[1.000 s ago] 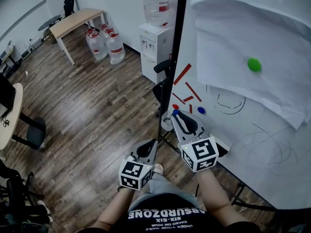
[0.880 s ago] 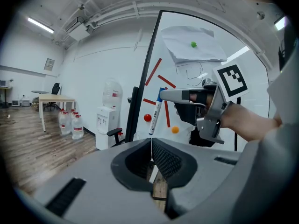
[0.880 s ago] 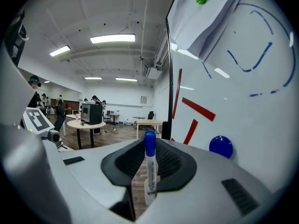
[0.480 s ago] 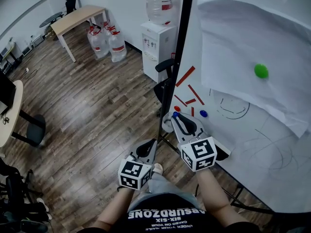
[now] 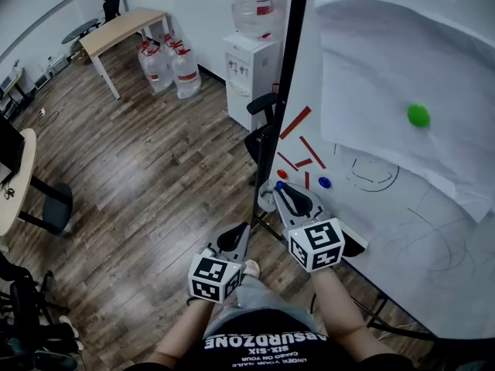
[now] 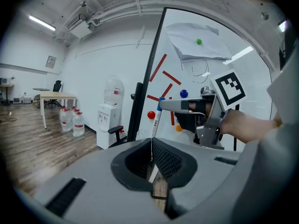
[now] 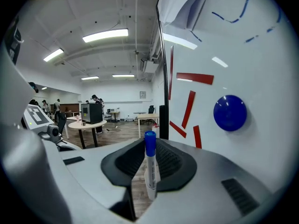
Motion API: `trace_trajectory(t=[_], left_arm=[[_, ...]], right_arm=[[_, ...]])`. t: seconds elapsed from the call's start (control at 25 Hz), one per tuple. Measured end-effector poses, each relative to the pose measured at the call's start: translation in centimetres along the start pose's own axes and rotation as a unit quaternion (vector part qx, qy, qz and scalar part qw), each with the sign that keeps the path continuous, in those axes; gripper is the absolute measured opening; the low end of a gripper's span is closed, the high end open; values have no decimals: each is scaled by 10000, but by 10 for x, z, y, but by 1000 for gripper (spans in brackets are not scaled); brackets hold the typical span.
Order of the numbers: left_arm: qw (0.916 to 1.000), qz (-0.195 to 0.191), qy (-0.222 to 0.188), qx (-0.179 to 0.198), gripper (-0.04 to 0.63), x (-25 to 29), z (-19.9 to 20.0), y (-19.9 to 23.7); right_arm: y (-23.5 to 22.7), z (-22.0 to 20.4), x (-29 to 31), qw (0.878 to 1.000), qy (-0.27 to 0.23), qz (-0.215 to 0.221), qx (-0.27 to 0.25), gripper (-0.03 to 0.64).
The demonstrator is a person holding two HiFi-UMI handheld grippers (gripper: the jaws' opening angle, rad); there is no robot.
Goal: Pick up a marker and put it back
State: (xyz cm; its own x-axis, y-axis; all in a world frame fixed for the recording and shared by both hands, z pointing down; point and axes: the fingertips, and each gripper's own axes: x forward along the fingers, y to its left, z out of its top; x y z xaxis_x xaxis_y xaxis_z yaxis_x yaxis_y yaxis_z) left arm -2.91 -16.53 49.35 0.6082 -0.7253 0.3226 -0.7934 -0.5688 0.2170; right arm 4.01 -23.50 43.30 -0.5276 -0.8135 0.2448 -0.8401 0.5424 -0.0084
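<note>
The pick-up looks done, since the right gripper (image 5: 288, 198) has its fingers clamped on the blue-capped marker (image 7: 149, 171) beside the whiteboard (image 5: 387, 207), so only putting it back is left; the left gripper (image 5: 238, 234) hangs empty, fingers together.

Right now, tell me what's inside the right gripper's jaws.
A blue-capped marker, upright, clamped by the right gripper. Its barrel covers the contact spots; nothing else shows there.
</note>
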Motion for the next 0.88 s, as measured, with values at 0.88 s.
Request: trace_trajectory(t=[0.88], left_arm=[[10000,-27,68,7,9,1,-2,2]], right_arm=[[4,-36,8,9981,599,-8,-113,69]])
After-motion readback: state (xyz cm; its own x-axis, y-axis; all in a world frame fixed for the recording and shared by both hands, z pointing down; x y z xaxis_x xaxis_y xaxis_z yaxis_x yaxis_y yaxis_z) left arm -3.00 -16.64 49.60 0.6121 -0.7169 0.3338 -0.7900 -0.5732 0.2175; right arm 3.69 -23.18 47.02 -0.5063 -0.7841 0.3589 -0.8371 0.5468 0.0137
